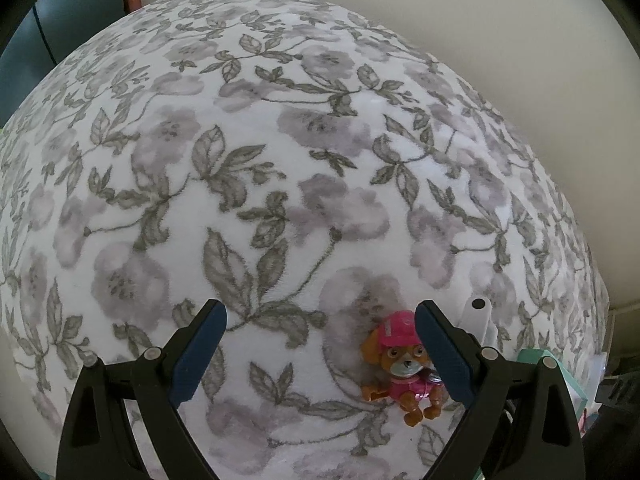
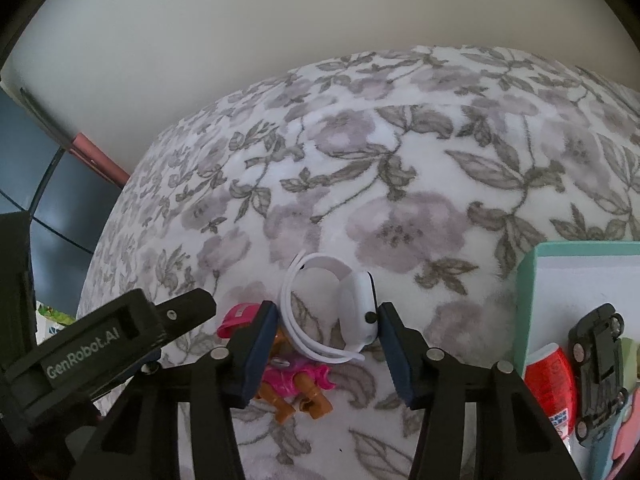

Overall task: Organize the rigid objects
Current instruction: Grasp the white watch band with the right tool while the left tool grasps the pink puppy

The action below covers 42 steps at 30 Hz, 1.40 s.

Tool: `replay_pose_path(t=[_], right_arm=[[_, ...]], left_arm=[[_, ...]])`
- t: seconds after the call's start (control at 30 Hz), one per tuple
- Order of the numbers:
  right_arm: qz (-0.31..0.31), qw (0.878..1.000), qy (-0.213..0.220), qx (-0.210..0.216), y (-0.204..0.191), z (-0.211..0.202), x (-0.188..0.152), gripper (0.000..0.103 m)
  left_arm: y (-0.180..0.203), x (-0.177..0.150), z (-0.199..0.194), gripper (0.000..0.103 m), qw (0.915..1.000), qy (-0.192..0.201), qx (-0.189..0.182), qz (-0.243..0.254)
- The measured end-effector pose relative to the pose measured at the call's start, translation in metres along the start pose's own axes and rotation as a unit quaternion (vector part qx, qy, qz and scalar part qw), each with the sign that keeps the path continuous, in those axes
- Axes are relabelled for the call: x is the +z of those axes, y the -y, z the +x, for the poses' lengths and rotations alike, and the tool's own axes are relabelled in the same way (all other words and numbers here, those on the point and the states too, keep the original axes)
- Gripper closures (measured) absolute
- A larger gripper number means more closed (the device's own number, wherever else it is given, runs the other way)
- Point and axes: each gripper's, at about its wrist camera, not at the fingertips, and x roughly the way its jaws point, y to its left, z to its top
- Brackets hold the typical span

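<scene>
A home bedroom is showing itself here: a floral fleece blanket (image 1: pixel 280 200) is filling the frame's middle, a plain wall (image 1: pixel 480 20) rising upper right.

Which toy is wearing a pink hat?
The little brown puppy figure lying on the flowery blanket. It has a pink cap and pink outfit. The other toys, the black car and red egg, sit hatless in the teal box.
</scene>
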Motion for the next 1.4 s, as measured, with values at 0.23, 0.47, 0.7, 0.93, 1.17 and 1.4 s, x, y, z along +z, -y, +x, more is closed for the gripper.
replay_pose_path(t=[0.23,0.47,0.7,0.93,1.17,1.4], right_arm=[[0.017,0.999,-0.009,-0.030,0.012,-0.010,0.003,0.049],[0.033,0.998,-0.030,-0.052,0.023,-0.021,0.005,0.049],[0.028,0.996,-0.047,-0.065,0.027,-0.027,0.003,0.049],[0.024,0.996,-0.053,-0.063,0.029,-0.029,0.001,0.052],[0.006,0.996,-0.057,-0.069,0.024,-0.026,0.001,0.052],[0.008,0.995,-0.069,-0.065,0.025,-0.019,-0.002,0.052]], left_arm=[[0.006,-0.002,0.000,0.008,0.9999,-0.004,-0.009,0.009],[0.016,-0.007,0.007,0.008,0.9995,-0.019,-0.017,0.019],[0.028,-0.013,0.015,0.008,0.9985,-0.033,-0.023,0.038],[0.038,-0.018,0.025,0.008,0.9974,-0.046,-0.029,0.047],[0.039,-0.019,0.029,0.034,0.9971,-0.052,-0.033,0.045],[0.046,-0.019,0.030,0.052,0.9968,-0.044,-0.037,0.056]])
